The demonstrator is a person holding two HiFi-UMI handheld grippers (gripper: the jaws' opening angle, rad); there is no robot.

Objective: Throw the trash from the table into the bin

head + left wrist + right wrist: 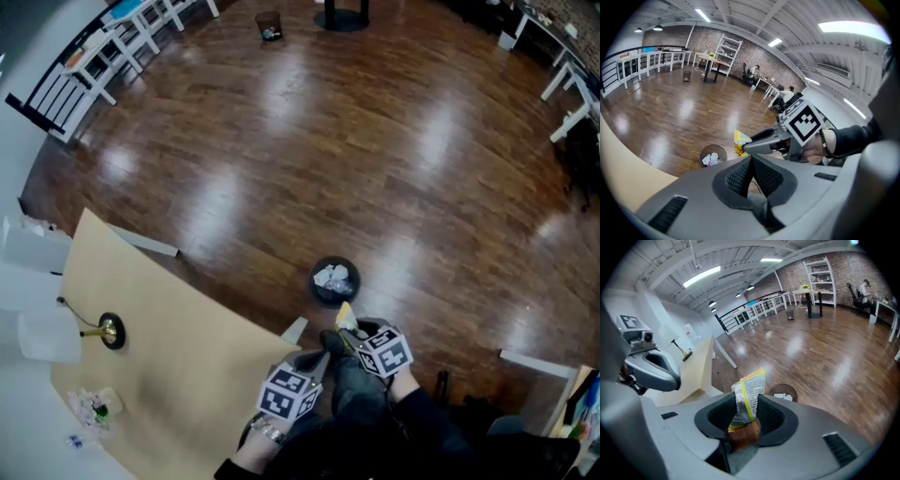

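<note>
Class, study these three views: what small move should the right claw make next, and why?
Probably carry the right claw a little forward until it hangs over the bin, then open. It is shut on a yellow snack wrapper, and in the head view the wrapper's tip sits just short of the bin's rim, so releasing now might miss.

Grey right gripper (746,148), marker cube (806,123), dark sleeve (855,137)
</note>
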